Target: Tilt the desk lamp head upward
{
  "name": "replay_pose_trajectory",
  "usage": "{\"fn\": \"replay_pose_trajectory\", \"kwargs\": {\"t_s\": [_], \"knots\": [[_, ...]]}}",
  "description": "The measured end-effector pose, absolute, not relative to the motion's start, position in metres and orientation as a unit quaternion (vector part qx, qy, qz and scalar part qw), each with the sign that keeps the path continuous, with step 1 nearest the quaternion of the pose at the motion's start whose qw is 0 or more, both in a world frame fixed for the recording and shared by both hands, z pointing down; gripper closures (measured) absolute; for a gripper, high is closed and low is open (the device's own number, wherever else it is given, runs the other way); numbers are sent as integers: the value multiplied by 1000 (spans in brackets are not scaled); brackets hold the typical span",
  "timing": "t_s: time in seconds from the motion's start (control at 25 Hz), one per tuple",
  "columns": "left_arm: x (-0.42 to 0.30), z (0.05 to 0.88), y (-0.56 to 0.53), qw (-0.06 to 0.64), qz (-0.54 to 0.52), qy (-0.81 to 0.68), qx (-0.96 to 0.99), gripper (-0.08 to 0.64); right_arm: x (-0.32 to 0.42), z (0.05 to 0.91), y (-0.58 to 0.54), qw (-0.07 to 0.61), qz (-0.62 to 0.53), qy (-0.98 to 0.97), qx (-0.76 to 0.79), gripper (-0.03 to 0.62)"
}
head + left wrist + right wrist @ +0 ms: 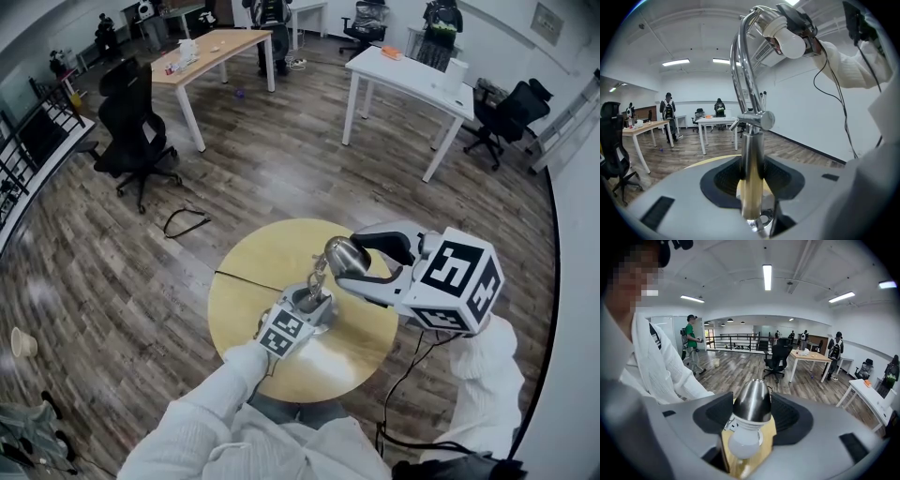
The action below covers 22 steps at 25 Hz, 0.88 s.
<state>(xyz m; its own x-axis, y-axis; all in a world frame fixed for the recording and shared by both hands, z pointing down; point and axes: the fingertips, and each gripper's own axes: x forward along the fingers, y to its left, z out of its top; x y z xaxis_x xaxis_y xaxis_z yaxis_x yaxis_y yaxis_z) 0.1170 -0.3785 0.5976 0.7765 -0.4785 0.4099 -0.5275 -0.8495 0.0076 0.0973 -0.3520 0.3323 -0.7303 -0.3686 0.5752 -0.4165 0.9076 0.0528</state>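
A chrome desk lamp stands on the round yellow table (244,281). My left gripper (314,302) is shut on its upright post (751,159) just above the base, with the dark pads (725,177) pressing both sides. The thin arm (740,61) curves up from there to the lamp head (343,255). My right gripper (354,259) is shut on that head from the right. In the right gripper view, the chrome shade (752,401) sits between the jaws, and the white bulb (743,445) faces the camera. From the left gripper view the bulb (790,42) shows high up, beside the right gripper's black fingers (801,18).
A black cord (239,278) runs across the table's left part. On the wood floor are a black office chair (136,131), a loose cable (185,223) and a paper cup (21,343). A wooden desk (211,52) and a white desk (412,80) stand further off, with people around them.
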Motion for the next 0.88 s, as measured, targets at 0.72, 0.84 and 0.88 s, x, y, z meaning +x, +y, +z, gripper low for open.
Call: {"fn": "replay_pose_trajectory", "kwargs": {"t_s": [0.72,0.84,0.88], "knots": [[10,535,-360,192,-26,-343,919,302,326,291,-339,-73,39,-812,577,342],[-28,538,-363,219,-51,-401,888,304,372,372,-316,-59,82,-723,684,400],[-34,543,-361,222,-45,-411,883,304,372,405,-308,-56,104,-706,698,507]]}}
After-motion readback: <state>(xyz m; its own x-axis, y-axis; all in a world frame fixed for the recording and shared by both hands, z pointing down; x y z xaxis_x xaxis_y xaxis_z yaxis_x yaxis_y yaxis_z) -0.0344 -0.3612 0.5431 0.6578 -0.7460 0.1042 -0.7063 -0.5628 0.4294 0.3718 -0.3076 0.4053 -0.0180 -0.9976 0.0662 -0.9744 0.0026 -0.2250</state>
